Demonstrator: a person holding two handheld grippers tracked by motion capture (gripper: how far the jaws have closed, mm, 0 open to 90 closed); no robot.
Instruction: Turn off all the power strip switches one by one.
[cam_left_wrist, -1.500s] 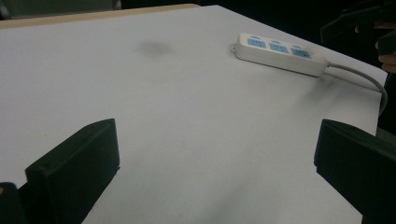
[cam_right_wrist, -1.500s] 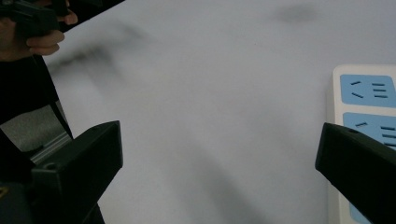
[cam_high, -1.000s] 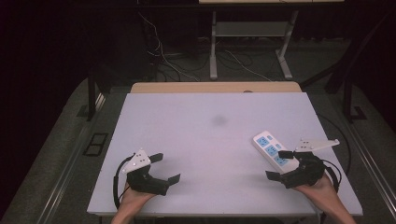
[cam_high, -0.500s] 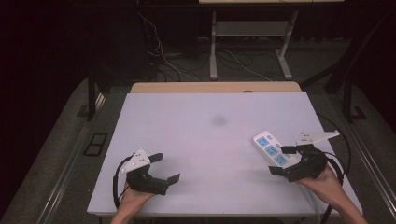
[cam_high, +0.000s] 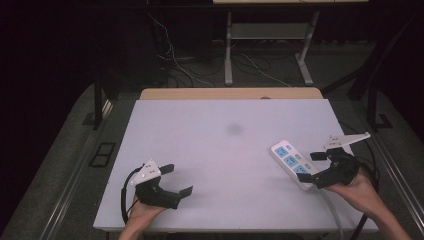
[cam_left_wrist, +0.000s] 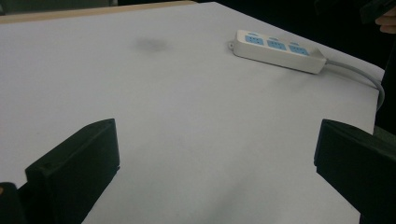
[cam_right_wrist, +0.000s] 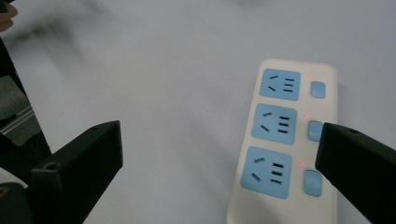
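**White strip, two open grippers**

Black jaws stand wide apart on both grippers, holding nothing. The left gripper (cam_high: 167, 179) rests low at the near left of the white table (cam_high: 215, 150), its jaws aimed across bare surface. The right gripper (cam_high: 312, 167) sits at the near right — its jaws spread over the near end of the power strip (cam_right_wrist: 285, 140), which lies flat on the table's right side with three blue sockets, each beside a small blue switch. Farther off, a faint dark smudge (cam_high: 234, 129) marks the table's middle — beyond it, cables (cam_high: 200, 65) trail over the floor.
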